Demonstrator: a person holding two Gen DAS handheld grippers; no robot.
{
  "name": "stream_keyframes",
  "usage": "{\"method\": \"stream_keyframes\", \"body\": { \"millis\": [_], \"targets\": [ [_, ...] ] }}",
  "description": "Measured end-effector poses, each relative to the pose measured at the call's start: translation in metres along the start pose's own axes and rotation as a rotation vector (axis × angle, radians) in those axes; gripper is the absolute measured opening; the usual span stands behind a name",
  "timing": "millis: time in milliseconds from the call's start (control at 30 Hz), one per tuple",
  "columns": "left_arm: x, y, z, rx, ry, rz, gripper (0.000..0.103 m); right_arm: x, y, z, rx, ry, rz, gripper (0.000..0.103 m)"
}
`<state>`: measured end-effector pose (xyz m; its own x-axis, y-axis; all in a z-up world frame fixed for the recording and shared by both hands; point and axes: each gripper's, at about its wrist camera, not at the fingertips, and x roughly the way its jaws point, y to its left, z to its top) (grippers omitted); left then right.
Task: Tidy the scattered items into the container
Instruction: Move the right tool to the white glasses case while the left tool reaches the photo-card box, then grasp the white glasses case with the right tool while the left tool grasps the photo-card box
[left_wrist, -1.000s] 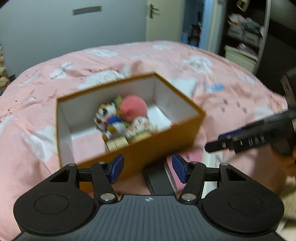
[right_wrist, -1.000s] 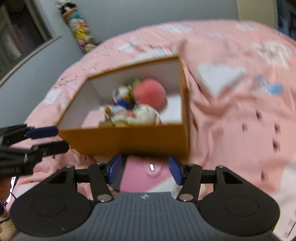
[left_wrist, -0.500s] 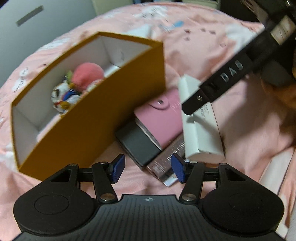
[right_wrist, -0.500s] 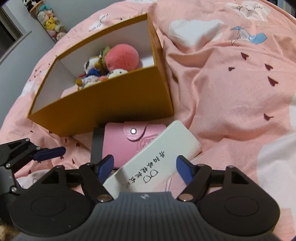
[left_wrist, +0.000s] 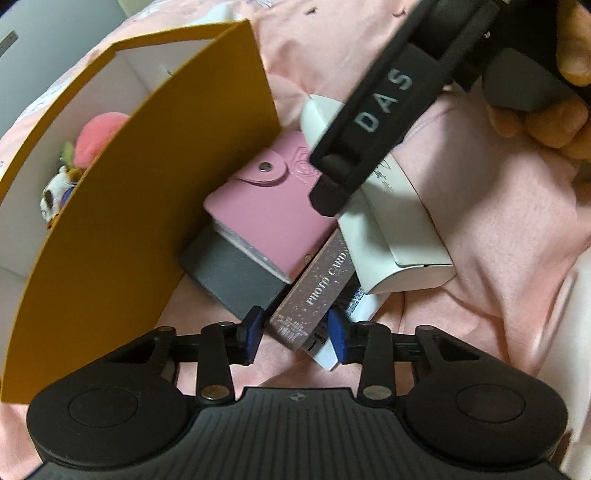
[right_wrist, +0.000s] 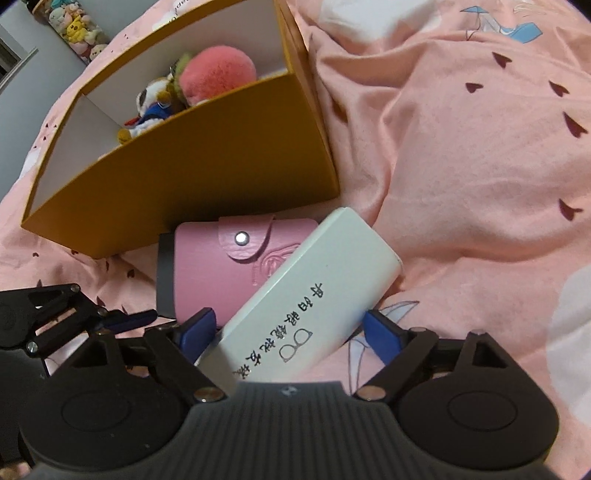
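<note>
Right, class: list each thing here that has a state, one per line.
Orange box: open, toys inside.
Pink card holder: snapped shut, outside box.
White glasses case: closed, between right gripper's fingers.
Photo card pack: between left gripper's fingers.
Left gripper: open.
Right gripper: open.

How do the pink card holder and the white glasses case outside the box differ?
The card holder is pink, flat, with a snap flap; the glasses case is white, longer, boxier, with printed characters. The holder lies on a grey item; the case leans across the holder's corner. The right gripper straddles the case, open; the holder is ungripped. Both lie on the bed beside the box.
</note>
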<state>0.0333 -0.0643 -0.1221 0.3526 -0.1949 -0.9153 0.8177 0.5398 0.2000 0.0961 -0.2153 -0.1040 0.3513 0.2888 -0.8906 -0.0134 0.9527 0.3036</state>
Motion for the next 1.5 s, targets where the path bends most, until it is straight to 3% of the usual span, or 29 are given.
{"method": "stream_keyframes", "body": {
  "millis": [167,300,467,633,767,1133,1500],
  "targets": [
    [0.006,-0.006,0.000,0.023,-0.003,0.021,0.045,0.006,0.003,0.001,0.001,-0.014,-0.008,0.088],
    [0.003,-0.005,-0.006,-0.006,-0.013,0.015,0.044,0.005,0.003,0.002,-0.006,-0.037,0.019,0.081],
    [-0.008,-0.002,-0.019,-0.077,0.003,-0.007,0.040,-0.003,0.006,0.005,-0.043,-0.050,0.080,0.075],
    [-0.025,0.013,-0.040,-0.192,0.023,-0.039,0.039,-0.009,0.005,0.011,-0.084,-0.065,0.072,0.073],
    [-0.033,0.027,-0.046,-0.269,0.024,-0.062,0.039,-0.009,-0.005,0.017,-0.044,-0.039,0.049,0.074],
    [-0.024,0.019,-0.031,-0.266,-0.027,-0.051,0.041,0.010,-0.010,0.017,0.001,0.026,0.051,0.076],
    [-0.059,0.022,-0.036,-0.310,-0.110,-0.081,0.029,-0.027,-0.012,0.011,-0.007,-0.044,0.137,0.068]
  ]
}}
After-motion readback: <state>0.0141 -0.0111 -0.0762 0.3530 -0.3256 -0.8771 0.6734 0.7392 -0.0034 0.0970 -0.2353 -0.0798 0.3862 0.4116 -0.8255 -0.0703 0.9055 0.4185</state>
